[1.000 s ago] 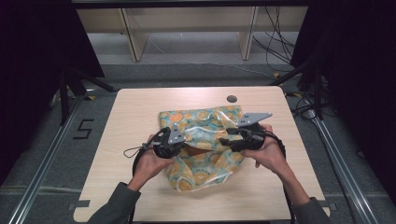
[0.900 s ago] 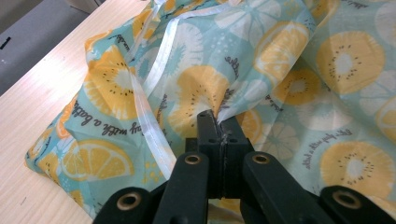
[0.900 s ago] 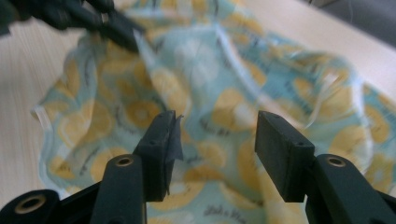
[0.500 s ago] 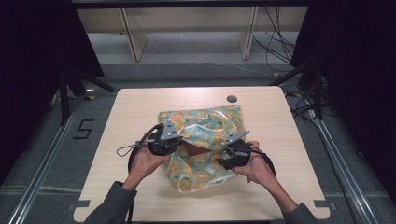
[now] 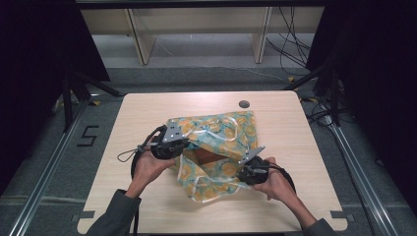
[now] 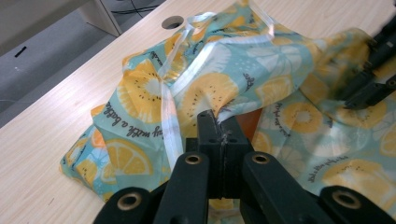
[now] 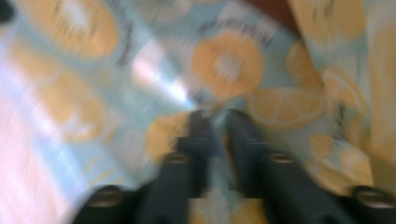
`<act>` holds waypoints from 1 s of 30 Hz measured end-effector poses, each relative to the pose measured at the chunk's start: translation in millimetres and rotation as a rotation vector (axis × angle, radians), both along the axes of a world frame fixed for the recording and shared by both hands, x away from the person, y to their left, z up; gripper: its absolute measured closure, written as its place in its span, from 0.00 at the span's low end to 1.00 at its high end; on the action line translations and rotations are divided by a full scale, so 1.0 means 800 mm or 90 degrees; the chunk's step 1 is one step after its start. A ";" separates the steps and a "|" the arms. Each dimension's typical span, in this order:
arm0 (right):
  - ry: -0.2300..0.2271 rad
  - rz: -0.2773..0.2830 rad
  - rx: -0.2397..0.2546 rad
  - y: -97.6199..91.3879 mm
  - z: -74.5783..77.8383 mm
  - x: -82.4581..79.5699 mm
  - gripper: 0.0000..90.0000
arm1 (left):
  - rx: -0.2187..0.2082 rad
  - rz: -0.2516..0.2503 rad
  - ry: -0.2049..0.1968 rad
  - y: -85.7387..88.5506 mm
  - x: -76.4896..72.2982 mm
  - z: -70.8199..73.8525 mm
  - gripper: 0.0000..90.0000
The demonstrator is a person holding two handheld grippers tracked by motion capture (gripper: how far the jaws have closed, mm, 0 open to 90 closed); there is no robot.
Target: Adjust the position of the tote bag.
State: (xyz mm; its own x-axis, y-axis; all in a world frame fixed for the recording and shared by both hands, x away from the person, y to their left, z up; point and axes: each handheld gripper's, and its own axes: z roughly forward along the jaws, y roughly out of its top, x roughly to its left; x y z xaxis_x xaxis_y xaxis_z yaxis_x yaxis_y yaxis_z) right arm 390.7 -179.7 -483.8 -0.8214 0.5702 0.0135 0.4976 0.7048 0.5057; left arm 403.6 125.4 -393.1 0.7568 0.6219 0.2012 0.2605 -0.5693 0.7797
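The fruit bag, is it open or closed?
Open. The bag gapes at its mouth, showing something reddish-brown inside, while the left gripper pinches its rim.

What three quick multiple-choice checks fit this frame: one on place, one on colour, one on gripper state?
1. Where does the round hole in the table lie relative to the bag?
A. beyond its far edge
B. under the person's left forearm
C. at the near right corner

2. What is printed on the bag?
A. red stripes
B. yellow-orange citrus slices on light blue-green
C. black dots on white

3. How does the left gripper stand?
A. wide open above the table
B. shut on the bag's edge
C. lying on the floor

Answers: 1 A, the high view shows the hole just past the bag. 2 B, the left gripper view shows the fruit print. 3 B, its jaws pinch a fold of the bag.
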 end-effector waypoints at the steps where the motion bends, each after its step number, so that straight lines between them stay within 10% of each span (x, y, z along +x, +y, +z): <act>1: 0.000 0.000 0.000 0.000 0.000 0.000 0.98 | 0.000 0.000 0.000 0.000 0.000 0.000 1.00; 16: 0.070 0.076 0.020 -0.032 0.010 -0.068 1.00 | -0.033 -0.030 -0.034 -0.006 -0.022 0.041 1.00; 23: -0.114 0.053 0.157 -0.035 0.082 -0.064 0.88 | -0.046 -0.012 -0.002 -0.019 0.012 0.032 0.99; 27: -0.209 0.007 0.150 -0.025 0.107 -0.043 0.70 | -0.046 0.000 0.006 -0.023 0.031 0.031 0.99; 30: -0.196 -0.026 0.123 -0.017 0.101 -0.020 0.65 | -0.039 0.005 0.012 -0.022 0.043 0.031 0.99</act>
